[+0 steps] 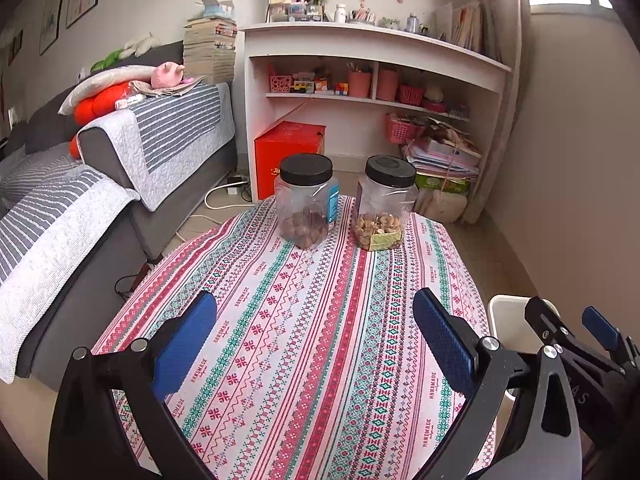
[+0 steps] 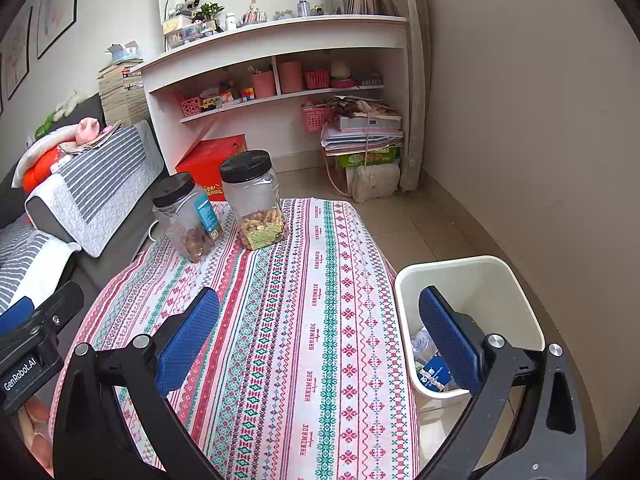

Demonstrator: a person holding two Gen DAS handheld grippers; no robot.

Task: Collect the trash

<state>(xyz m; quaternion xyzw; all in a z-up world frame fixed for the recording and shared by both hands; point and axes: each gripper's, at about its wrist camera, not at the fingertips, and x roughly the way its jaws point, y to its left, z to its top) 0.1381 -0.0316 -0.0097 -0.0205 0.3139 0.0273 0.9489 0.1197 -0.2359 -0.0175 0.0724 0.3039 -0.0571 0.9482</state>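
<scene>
Landmark: white bin (image 2: 472,280), standing on the floor just beside the table's (image 2: 304,320) right edge.
Trash: a clear wrapper and a blue-labelled packet (image 2: 434,372) already inside the bin; no loose trash seen on the table.
Right hand-held gripper (image 2: 320,332): jaws spread, empty; nearer the bin, one blue ribbed pad over its mouth.
Left hand-held gripper (image 1: 316,340): spread, empty, over the table, farther from the bin.
Materials: bin smooth rigid plastic, rounded-rectangular; cloth woven, striped.
Jars (image 1: 306,200) (image 1: 384,204): clear plastic, black lids, well beyond the bin.
</scene>
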